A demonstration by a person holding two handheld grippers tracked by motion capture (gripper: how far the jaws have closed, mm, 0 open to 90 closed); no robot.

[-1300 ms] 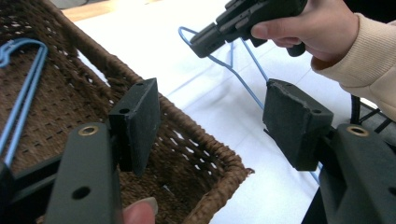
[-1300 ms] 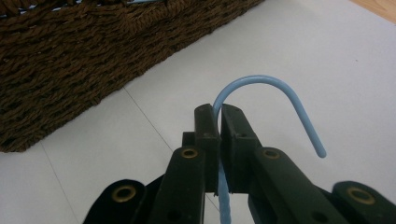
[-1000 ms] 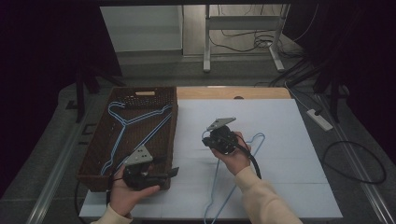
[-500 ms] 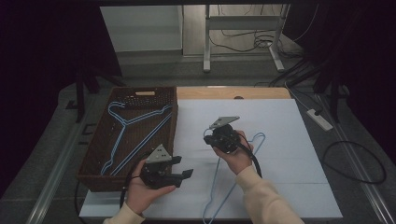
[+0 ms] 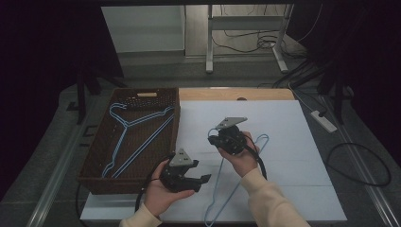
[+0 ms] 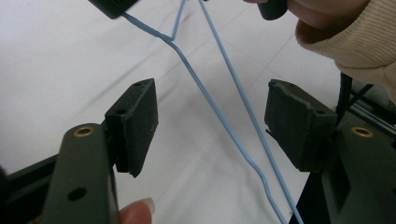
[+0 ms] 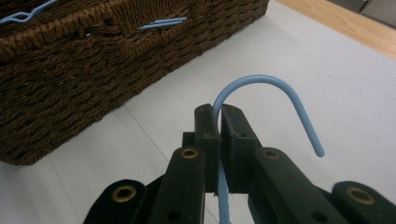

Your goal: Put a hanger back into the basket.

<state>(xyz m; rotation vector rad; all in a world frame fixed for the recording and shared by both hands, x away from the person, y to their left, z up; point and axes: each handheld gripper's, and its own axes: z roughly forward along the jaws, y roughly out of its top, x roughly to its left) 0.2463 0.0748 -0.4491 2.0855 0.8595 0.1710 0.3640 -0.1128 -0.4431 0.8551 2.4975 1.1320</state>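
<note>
High view: the right hand-held gripper (image 5: 215, 135) lifts a blue hanger (image 5: 235, 182) above the table (image 5: 293, 142), its length running toward the person.

Left gripper view: the left hand-held gripper (image 6: 210, 121) gapes around two wires.

Right gripper view: jaws pinch the neck.

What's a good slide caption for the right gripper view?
Right gripper clamps the blue hanger just below its hook, beside the wicker basket.
</note>
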